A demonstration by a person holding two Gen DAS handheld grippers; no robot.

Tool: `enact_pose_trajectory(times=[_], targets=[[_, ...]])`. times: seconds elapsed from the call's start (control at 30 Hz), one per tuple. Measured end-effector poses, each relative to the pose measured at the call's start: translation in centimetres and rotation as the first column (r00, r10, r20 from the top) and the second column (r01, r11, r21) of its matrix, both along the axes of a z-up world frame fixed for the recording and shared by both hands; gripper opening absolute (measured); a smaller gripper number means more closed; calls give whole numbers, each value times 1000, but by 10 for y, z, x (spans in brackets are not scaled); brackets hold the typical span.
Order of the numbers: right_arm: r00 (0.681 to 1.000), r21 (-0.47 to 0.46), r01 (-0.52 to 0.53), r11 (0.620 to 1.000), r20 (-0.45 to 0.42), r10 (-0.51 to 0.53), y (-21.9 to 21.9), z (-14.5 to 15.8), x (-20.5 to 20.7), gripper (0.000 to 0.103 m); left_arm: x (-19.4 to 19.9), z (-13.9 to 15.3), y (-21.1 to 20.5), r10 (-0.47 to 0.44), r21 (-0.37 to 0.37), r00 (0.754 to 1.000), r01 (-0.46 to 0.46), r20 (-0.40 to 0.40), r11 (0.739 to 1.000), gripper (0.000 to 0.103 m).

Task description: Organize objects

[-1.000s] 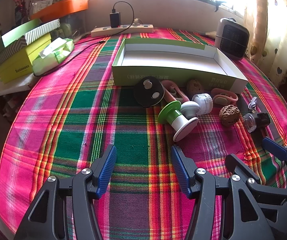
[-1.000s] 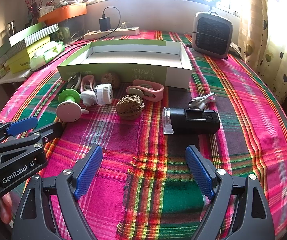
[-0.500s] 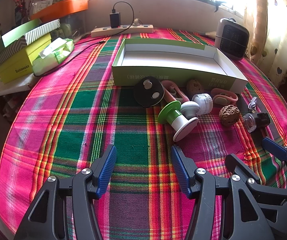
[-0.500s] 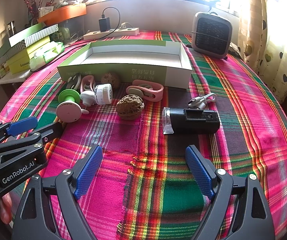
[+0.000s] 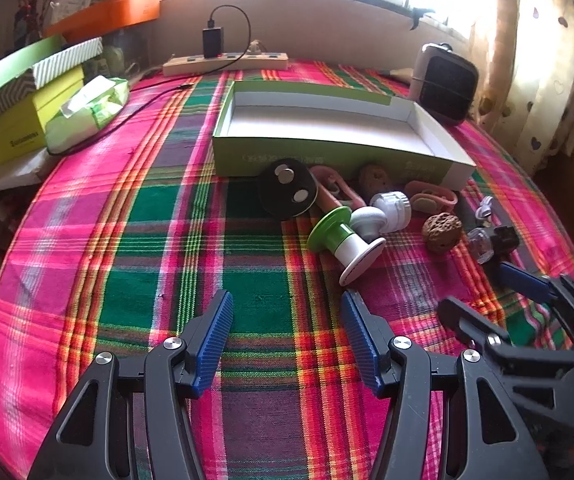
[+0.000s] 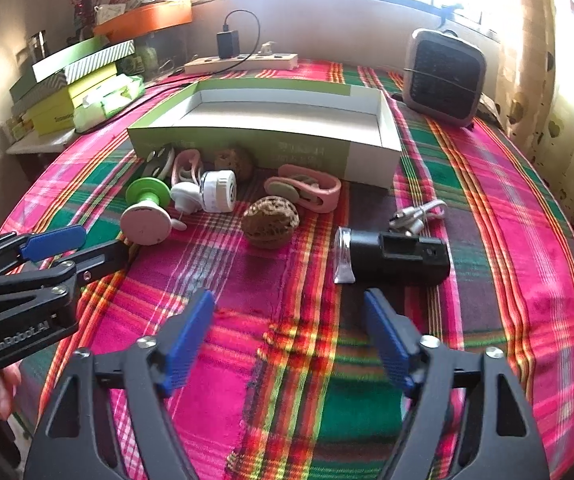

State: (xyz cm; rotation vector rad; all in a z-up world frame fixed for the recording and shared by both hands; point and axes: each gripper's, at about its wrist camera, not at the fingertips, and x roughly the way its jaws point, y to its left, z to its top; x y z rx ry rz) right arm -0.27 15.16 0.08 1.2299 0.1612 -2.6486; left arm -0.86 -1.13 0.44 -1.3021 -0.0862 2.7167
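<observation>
The black boxy plastic gadget point(image 6: 397, 256) lies crosswise just ahead of the right gripper point(image 6: 287, 340) — fingers spread but just been narrowing, nothing between them yet.

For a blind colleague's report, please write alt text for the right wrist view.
The right gripper, jaws open and just closing with nothing between them, points at a plaid tablecloth. Ahead lie a black device, a walnut, a pink clip and small gadgets before an empty green box. The left gripper enters at left.
</observation>
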Motion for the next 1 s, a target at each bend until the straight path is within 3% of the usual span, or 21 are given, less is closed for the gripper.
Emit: enact_pose_trajectory(times=[0.13, 0.37, 0.93, 1.0], targets=[[1000, -8, -16, 1000, -1, 16, 0, 1, -7, 69, 0, 3, -1, -45, 54, 999, 46, -17, 997, 55], [1000, -27, -29, 999, -8, 29, 0, 4, -14, 69, -7, 9, 3, -103, 65, 994, 106, -45, 992, 55], [998, -7, -55, 998, 24, 55, -5, 3, -41, 68, -32, 8, 13, -221, 8, 974, 221, -46, 975, 55], [998, -7, -58, 998, 34, 58, -5, 2, -43, 64, -34, 7, 15, -231, 4, 972, 232, -39, 973, 55]])
